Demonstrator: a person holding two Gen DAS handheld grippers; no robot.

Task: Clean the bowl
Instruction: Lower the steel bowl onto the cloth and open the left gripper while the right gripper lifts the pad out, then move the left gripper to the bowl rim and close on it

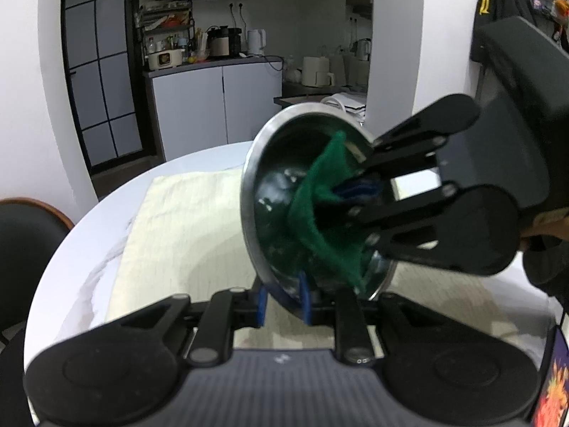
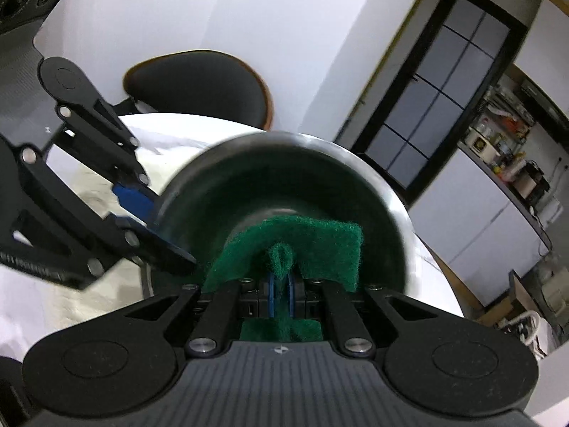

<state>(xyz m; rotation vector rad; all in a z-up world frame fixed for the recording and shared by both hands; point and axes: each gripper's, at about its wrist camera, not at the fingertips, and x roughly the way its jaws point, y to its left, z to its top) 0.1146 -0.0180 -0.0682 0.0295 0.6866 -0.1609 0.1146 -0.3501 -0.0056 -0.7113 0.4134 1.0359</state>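
Observation:
A steel bowl (image 1: 270, 192) is held on edge above the table, its opening turned to the right. My left gripper (image 1: 282, 302) is shut on the bowl's lower rim. My right gripper (image 1: 355, 192) reaches into the bowl from the right, shut on a green scouring pad (image 1: 320, 213) pressed against the inside. In the right wrist view the bowl (image 2: 320, 185) fills the middle, the pad (image 2: 306, 245) sits pinched in the right gripper (image 2: 281, 299), and the left gripper (image 2: 149, 213) clamps the rim at the left.
A cream cloth (image 1: 185, 235) lies on the round white table (image 1: 89, 235) under the bowl. A black chair (image 2: 199, 85) stands at the table's far side. Kitchen cabinets (image 1: 213, 106) and a dark glass door (image 1: 99, 71) are behind.

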